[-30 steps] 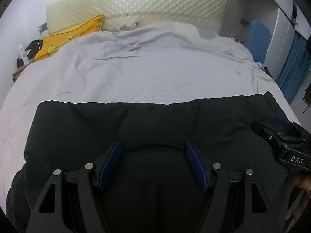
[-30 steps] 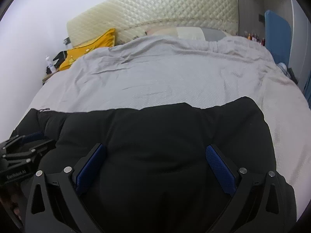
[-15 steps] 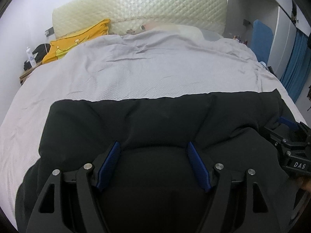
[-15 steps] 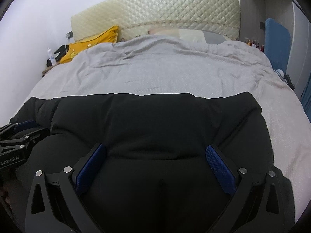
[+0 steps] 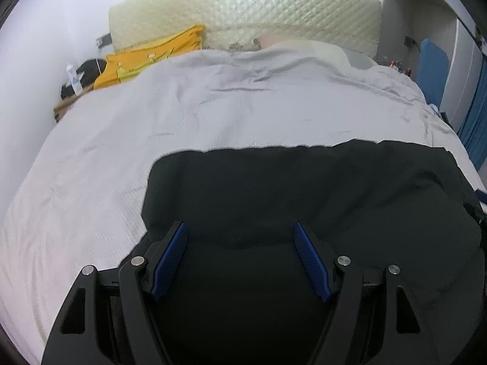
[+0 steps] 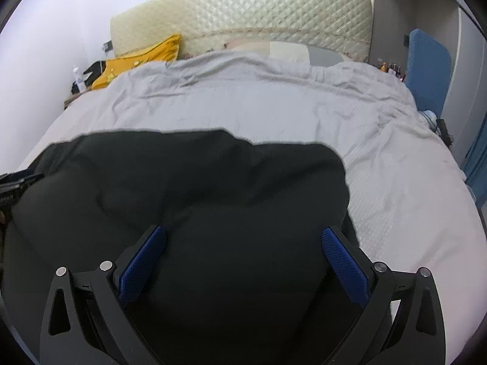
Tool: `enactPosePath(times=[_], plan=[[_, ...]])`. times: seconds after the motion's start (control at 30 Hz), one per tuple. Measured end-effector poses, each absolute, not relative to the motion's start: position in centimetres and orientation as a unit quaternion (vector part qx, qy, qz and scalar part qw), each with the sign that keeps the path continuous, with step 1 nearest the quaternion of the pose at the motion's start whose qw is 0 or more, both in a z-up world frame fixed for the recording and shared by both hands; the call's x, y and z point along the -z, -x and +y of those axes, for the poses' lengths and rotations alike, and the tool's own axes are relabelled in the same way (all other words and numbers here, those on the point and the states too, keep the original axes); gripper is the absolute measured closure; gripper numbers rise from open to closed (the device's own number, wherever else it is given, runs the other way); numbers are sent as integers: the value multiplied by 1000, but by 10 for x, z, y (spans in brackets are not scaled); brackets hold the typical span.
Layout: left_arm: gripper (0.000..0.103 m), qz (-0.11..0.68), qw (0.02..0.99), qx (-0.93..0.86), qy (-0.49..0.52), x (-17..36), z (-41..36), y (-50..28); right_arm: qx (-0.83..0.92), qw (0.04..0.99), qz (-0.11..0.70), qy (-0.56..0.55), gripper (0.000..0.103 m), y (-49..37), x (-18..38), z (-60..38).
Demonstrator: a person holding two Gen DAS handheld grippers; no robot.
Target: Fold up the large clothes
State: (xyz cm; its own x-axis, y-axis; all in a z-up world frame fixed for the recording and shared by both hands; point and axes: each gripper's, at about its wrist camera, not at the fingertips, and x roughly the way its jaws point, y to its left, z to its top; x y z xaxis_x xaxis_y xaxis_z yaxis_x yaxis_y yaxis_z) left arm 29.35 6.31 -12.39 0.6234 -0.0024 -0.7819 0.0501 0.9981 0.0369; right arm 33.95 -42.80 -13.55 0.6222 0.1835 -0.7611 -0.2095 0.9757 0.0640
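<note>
A large black garment (image 5: 304, 188) lies spread across the near part of a bed with a grey duvet (image 5: 213, 115). My left gripper (image 5: 239, 225) hovers open over the garment's left side, its left blue pad (image 5: 170, 258) at the cloth's left edge. The right wrist view shows the same black garment (image 6: 182, 176) under my right gripper (image 6: 243, 229). It is wide open, its right pad (image 6: 344, 267) near the cloth's right edge. Black cloth fills the gap between both pairs of pads, and none of them presses on it. The left gripper's tip (image 6: 15, 179) peeks in at the far left.
Grey duvet (image 6: 258, 106) runs back to a quilted cream headboard (image 5: 243, 9), with a yellow pillow (image 5: 152, 57) and pale pillows (image 6: 289, 51) against it. A bedside table with a bottle (image 5: 71, 76) stands on the left. A blue board (image 6: 426, 60) and blue curtain (image 5: 474, 115) are on the right.
The two grippers have drawn apart sideways, the left toward the garment's left edge and the right toward its right edge. Each has nearly slid out of the other's view.
</note>
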Motion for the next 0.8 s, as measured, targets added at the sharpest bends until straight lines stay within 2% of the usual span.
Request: enactPosePath(times=[0.1,0.3,0.47,0.57,0.8], plan=[[24,438,899,5,-24,133,62,-296,-119,896,428,21,0,-344,146,-421],[23,445,895,8,-17,139,62,-300,-123,895,428,-3,0,-346,158,-426],[23,454,891,5,-10,125,64,-298,-106,898,428,11,0,-340,143,-425],[23,444,896,10,-8,102,60,-290,-117,903,413,7,0,-331,119,-424],[23,396,918,13,0,-3,46,-258,-111,924,366,-21,0,-314,22,-431]])
